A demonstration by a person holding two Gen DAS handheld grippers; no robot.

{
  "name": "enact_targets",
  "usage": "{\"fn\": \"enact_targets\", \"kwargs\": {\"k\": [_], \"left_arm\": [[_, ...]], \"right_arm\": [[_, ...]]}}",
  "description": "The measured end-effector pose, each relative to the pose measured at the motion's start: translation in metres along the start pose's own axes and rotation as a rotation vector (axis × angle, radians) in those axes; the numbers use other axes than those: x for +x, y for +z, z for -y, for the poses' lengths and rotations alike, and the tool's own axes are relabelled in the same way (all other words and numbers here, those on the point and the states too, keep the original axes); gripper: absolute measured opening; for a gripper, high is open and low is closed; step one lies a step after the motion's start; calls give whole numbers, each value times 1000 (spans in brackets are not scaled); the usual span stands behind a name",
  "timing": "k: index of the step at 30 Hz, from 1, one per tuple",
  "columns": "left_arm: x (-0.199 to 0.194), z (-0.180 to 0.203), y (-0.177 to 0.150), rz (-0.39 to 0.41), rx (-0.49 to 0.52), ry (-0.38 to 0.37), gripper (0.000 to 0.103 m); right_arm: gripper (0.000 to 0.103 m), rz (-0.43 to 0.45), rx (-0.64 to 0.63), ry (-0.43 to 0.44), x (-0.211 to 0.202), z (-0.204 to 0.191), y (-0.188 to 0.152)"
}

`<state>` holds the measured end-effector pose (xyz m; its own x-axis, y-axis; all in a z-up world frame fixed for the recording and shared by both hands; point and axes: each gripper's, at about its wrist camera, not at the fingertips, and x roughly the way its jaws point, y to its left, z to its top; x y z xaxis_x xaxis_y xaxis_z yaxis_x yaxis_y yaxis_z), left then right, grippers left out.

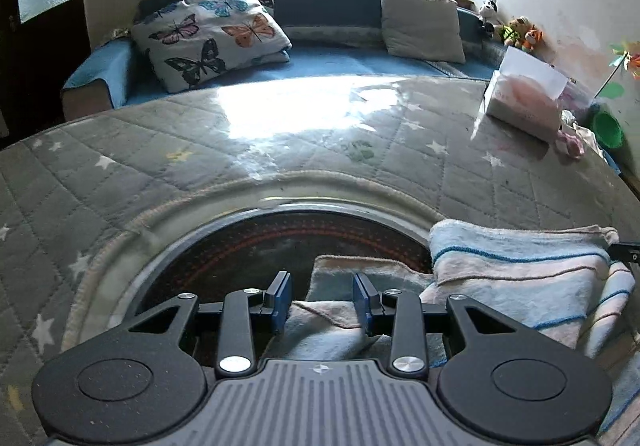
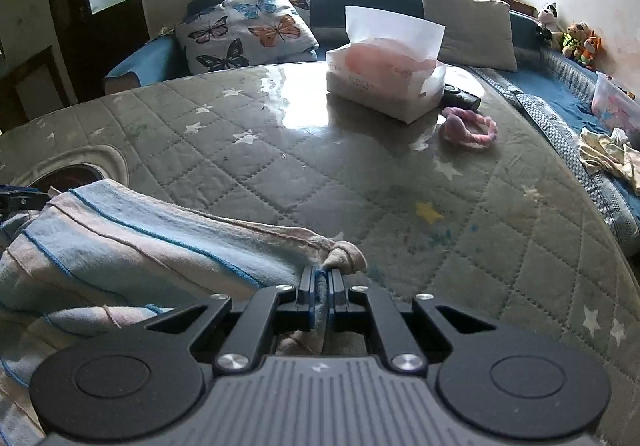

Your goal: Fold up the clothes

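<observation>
Right tool [image 2: 320, 278] clenched on striped towel [image 2: 132, 242]; left tool [image 1: 321, 294] released; no legible writing.

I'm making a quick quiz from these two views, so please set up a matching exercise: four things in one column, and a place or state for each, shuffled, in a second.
Things:
1. right tongs
2. left tongs
3. tissue pack
4. butterfly cushion

Places or states:
A. on the quilted table cover, beside a pink ring
B. on the blue sofa under the window
C. shut on a corner of the striped towel
D. pads apart, with towel beneath

Pairs: 1-C, 2-D, 3-A, 4-B
</observation>
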<state>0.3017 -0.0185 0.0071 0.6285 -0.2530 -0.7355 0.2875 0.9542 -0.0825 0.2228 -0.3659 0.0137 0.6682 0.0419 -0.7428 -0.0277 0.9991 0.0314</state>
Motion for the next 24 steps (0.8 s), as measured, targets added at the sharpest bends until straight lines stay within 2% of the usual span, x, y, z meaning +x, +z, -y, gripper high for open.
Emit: {"fn": "enact_targets", "kwargs": {"k": [3,5,7,10,13,18,22,24], "left_arm": [[3,3,-3,14,18,-5,32],[4,5,-4,25,31,-8,11],[3,5,-5,43,37,12,4],[-3,4,-8,81,48,62,3],[-19,-12,-4,137,21,142,2],[-47,-61,6,204,-63,306,2],[-56,-96,5,214,-100,410,2],[-61,-111,5,236,-111,434,2]], "right_arm": [[6,3,2,3,1,1,1],[6,4,-1,2,2,0,2],[6,6,-4,-1,3,-1,3],[6,8,-17,-6,4,-5,6],[6,19,-36,-4,6,-11,13],[5,52,-84,16,13,-29,38],[5,70,-122,47,28,-49,61],[4,84,-140,50,38,-61,73]]}}
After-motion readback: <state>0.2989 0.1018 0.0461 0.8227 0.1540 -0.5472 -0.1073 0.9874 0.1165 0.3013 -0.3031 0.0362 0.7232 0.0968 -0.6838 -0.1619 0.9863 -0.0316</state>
